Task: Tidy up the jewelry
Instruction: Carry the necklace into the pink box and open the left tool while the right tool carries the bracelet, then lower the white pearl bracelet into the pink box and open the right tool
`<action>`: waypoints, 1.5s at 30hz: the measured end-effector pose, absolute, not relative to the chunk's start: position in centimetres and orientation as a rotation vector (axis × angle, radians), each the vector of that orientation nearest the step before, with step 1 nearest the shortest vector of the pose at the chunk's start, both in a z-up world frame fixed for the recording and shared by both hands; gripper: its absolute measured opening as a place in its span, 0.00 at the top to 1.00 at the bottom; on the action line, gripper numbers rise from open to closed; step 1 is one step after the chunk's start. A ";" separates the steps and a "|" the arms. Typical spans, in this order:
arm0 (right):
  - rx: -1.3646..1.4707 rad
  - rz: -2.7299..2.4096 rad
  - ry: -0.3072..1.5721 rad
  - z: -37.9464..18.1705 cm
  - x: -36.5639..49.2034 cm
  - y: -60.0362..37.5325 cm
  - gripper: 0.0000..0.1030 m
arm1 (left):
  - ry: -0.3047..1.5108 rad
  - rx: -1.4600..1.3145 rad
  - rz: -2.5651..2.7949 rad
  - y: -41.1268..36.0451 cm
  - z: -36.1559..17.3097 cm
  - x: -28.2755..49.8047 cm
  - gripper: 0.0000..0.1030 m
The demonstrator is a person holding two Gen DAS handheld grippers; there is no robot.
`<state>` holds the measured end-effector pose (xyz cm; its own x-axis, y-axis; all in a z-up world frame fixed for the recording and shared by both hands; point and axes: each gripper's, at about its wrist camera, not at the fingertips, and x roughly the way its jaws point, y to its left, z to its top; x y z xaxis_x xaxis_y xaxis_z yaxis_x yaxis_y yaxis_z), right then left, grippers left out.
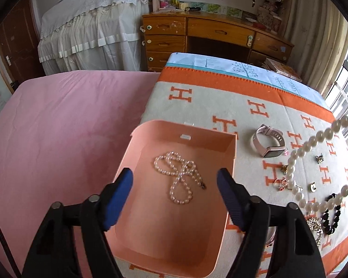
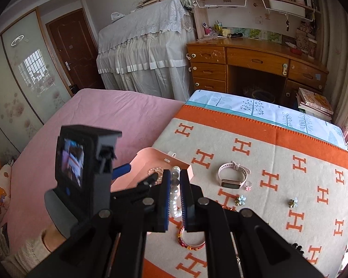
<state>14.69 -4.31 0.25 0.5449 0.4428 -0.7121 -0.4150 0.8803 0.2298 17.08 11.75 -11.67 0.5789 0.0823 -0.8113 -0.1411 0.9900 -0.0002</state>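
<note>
Looking along the left gripper, its blue-padded jaws stand wide apart and grasp nothing, poised above the pink box. On the box floor lies a small pearl necklace, coiled in loops. The box rests on an orange-and-grey blanket patterned with H letters, at the edge next to the pink bedsheet. To the right of the box, on the blanket, lies a pink watch. A large pearl strand hangs in the air at the right edge of this view, above a scatter of small items: a black bead bracelet, rings and gold pieces, too small to identify further.

From the right wrist view, the right gripper is clenched on the large pearl strand, beads visible between the near-closed blue pads and just above them. The left gripper, carrying its camera unit, sits to the left over the pink box. On the blanket beyond lie the watch, a small ring, two flower-shaped pieces and, and a red-and-gold bangle beneath the jaws. A wooden desk stands behind.
</note>
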 end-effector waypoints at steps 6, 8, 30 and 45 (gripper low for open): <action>0.022 0.520 0.835 0.5 14.3 -2.4 0.93 | 0.962 -0.056 0.209 12.9 -12.4 14.2 0.25; 0.020 0.520 0.821 0.6 14.2 -1.8 0.93 | 0.963 -0.066 0.217 13.4 -12.3 13.1 0.24; -0.013 0.604 0.979 -5.7 18.0 6.5 0.93 | 0.940 -0.110 0.231 15.5 -12.3 7.6 0.19; -0.046 0.572 1.122 -9.6 19.3 6.8 0.91 | 0.959 -0.161 0.245 16.9 -13.1 7.8 0.19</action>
